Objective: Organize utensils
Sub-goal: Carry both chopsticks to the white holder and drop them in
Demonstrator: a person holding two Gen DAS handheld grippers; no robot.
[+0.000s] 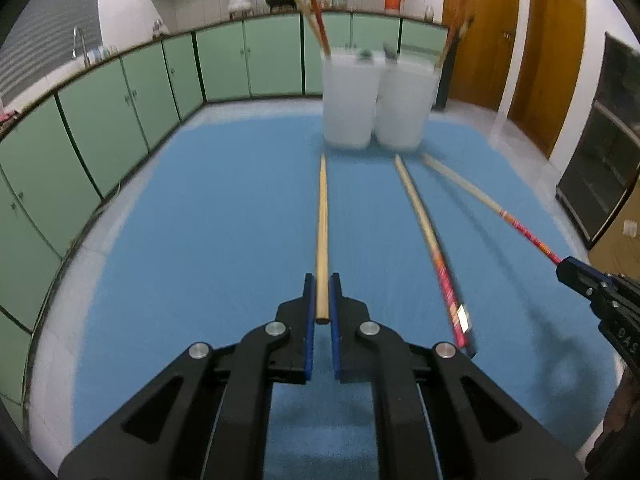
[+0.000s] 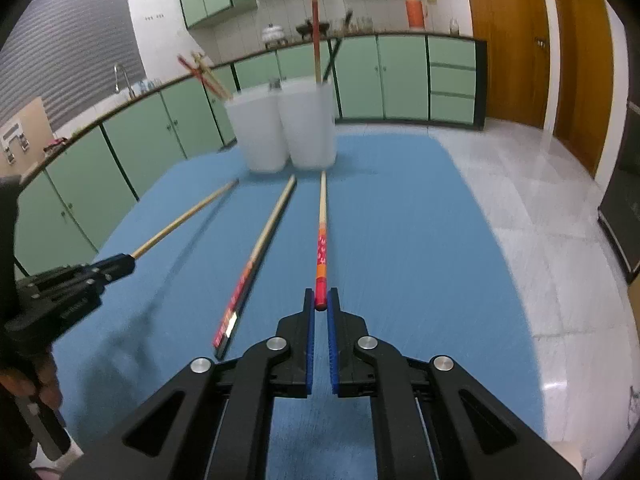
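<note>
My left gripper (image 1: pixel 322 286) pinches the plain wooden chopstick (image 1: pixel 322 216) at its thick end. A red-patterned chopstick (image 1: pixel 430 236) lies loose on the blue mat (image 1: pixel 200 240). My right gripper (image 2: pixel 321 300) pinches the red-ended chopstick (image 2: pixel 321 248) — thin, light, stiff, a bit slippery. Two white cups (image 2: pixel 288 128) wait ahead.

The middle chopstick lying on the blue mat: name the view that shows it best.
The right wrist view. The middle chopstick lies close and whole there, its red patterned end near the lens. The left wrist view also shows it whole, but off to the side and more blurred.
</note>
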